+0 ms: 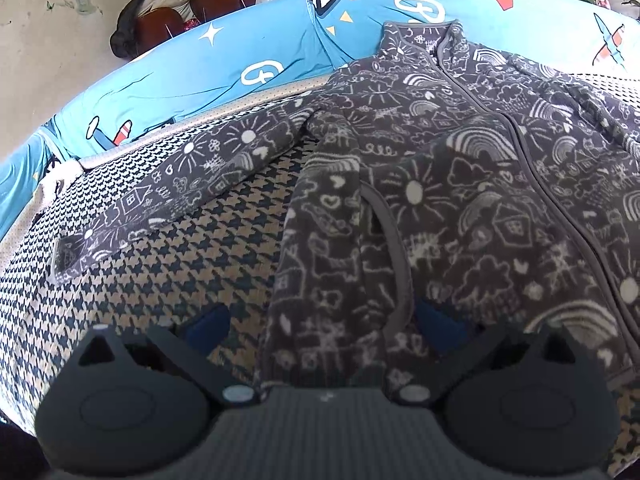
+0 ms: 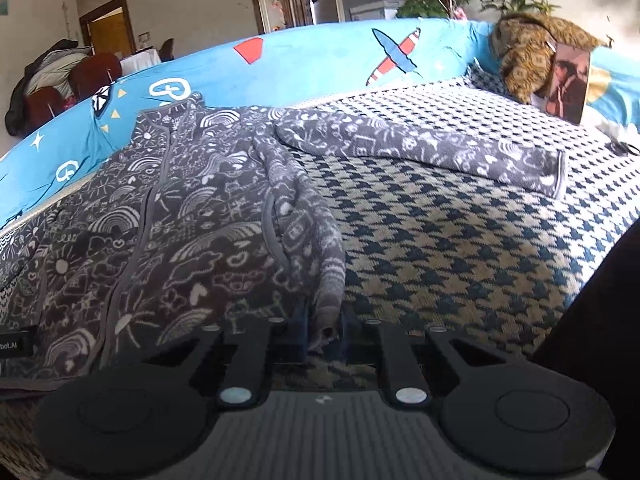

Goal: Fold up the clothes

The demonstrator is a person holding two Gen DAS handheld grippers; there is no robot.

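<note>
Houndstooth sofa cover (image 2: 460,240) under everything, blue cartoon backrest (image 2: 312,56) at twelve o'clock. Grey doodle-print jacket (image 1: 460,184) lies spread flat, zipped, collar toward the backrest. Right gripper (image 2: 325,330) is clenched on the jacket's hem edge at six o'clock. Left gripper (image 1: 320,320) stands released, blue pads straddling the opposite hem.

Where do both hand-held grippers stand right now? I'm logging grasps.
Left hand-held gripper: open, straddling the hem of the grey doodle-print fleece jacket, not pinching it.
Right hand-held gripper: closed on the jacket's side edge.
</note>
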